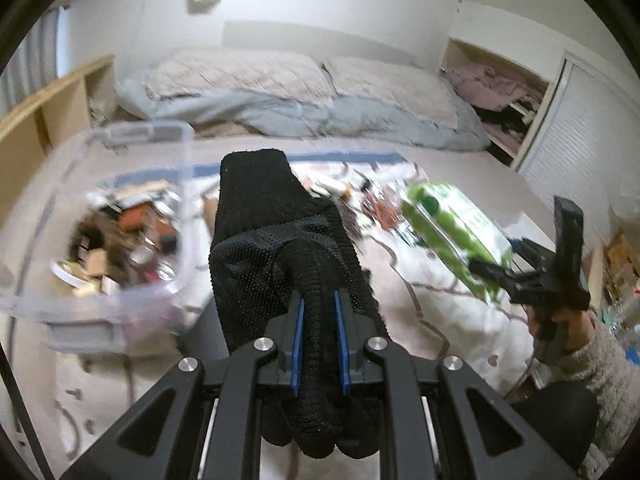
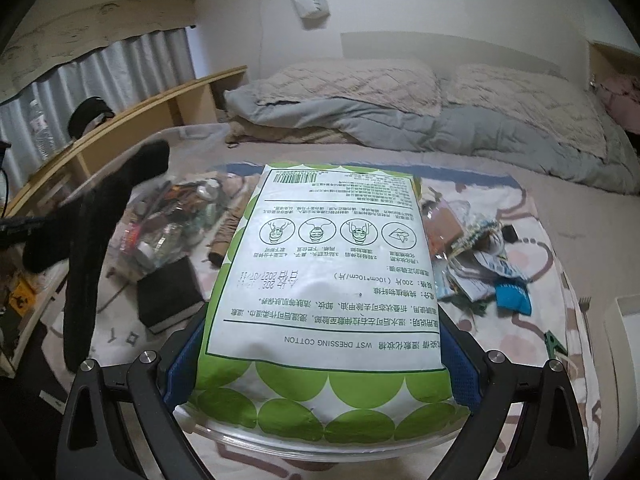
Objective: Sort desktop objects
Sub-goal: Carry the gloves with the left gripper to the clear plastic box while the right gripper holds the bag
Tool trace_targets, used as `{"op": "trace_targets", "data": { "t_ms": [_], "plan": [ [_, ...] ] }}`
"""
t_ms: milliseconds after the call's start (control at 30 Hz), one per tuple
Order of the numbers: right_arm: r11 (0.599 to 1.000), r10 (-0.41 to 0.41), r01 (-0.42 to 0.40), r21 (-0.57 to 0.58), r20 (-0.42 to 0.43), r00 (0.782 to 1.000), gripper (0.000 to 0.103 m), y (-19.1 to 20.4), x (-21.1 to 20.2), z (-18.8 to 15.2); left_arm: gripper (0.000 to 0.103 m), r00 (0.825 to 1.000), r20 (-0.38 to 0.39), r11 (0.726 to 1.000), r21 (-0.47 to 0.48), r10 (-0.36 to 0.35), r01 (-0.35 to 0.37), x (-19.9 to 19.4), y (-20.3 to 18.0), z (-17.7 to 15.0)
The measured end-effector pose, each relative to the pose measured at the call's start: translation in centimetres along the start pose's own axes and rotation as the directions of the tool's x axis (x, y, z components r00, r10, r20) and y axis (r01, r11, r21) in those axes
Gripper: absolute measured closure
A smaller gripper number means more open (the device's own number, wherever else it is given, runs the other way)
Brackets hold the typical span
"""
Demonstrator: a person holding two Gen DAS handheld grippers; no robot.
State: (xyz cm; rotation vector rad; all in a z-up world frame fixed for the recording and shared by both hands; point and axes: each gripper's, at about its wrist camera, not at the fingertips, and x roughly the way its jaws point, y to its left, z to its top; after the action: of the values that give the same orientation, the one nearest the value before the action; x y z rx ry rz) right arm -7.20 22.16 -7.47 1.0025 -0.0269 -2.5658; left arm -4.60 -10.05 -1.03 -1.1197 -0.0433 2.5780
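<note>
A: In the left wrist view, the left gripper (image 1: 320, 344) has its blue-padded fingers (image 1: 298, 344) pinching a black mesh fabric glove (image 1: 276, 240), which stands up between them and hides the middle of the scene.

B: And behind it?

A: To the left of the glove sits a clear plastic storage bin (image 1: 120, 304), blurred, with small mixed items inside. It rests on a patterned pink and white bed cover (image 1: 460, 320). At the right edge a person's hand in a knitted sleeve (image 1: 560, 320) holds the right gripper (image 1: 496, 272), and a green and white plastic packet of cotton pads (image 1: 456, 228) sticks out from it.

B: What does the right wrist view add?

A: There the same packet (image 2: 332, 280) fills the centre, printed back facing the camera, clamped at its sides between the right gripper's (image 2: 324, 364) blue pads (image 2: 184, 356), held above the bed. The black glove (image 2: 96, 236) hangs at the left, over the clear bin (image 2: 168, 224). A black rectangular book (image 2: 170, 294) lies on the cover just right of the bin, and a loose heap of small packets and papers (image 2: 476, 256) lies to the right of the packet.
</note>
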Motion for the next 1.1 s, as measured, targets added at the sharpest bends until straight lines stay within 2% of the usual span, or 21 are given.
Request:
{"op": "trace_targets", "data": {
  "t_ms": [167, 333, 500, 633, 767, 867, 1000, 1100],
  "plan": [
    [0.999, 0.020, -0.018, -0.050, 0.028, 0.999, 0.005, 2.2, -1.3, 1.7, 0.089, 0.992, 0.068, 0.992, 0.054, 0.106, -0.110, -3.2, 1.5, 2.6],
    [0.995, 0.036, -0.031, -0.096, 0.051, 0.998, 0.006, 4.2, -2.1, 3.5, 0.089, 0.965, 0.136, 0.968, 0.087, 0.225, -0.237, -5.3, 4.1, 5.6],
    [0.992, 0.068, -0.061, -0.110, 0.063, 0.996, 0.006, 5.7, -2.2, 4.8, 0.089, 0.927, 0.162, 0.929, 0.096, 0.339, -0.357, -5.1, 7.1, 8.1],
    [0.990, 0.086, -0.076, -0.118, 0.078, 0.993, 0.006, 6.6, -2.1, 5.6, 0.089, 0.883, 0.173, 0.876, 0.141, 0.437, -0.461, -3.9, 9.2, 9.6],
    [0.987, 0.118, -0.108, -0.120, 0.079, 0.990, 0.006, 7.5, -1.6, 6.2, 0.089, 0.844, 0.177, 0.828, 0.171, 0.507, -0.534, -2.1, 11.8, 10.8],
    [0.985, 0.140, -0.131, -0.114, 0.073, 0.988, 0.006, 8.2, -0.9, 6.6, 0.089, 0.821, 0.176, 0.801, 0.182, 0.544, -0.570, -0.7, 13.3, 11.7],
    [0.982, 0.167, -0.161, -0.096, 0.055, 0.984, 0.006, 8.5, 0.6, 6.9, 0.089, 0.820, 0.162, 0.801, 0.179, 0.549, -0.571, 1.7, 15.2, 13.2],
    [0.983, 0.171, -0.168, -0.076, 0.042, 0.984, 0.006, 8.3, 1.6, 7.2, 0.089, 0.831, 0.138, 0.809, 0.191, 0.538, -0.556, 4.1, 16.2, 13.9]
  ]
}}
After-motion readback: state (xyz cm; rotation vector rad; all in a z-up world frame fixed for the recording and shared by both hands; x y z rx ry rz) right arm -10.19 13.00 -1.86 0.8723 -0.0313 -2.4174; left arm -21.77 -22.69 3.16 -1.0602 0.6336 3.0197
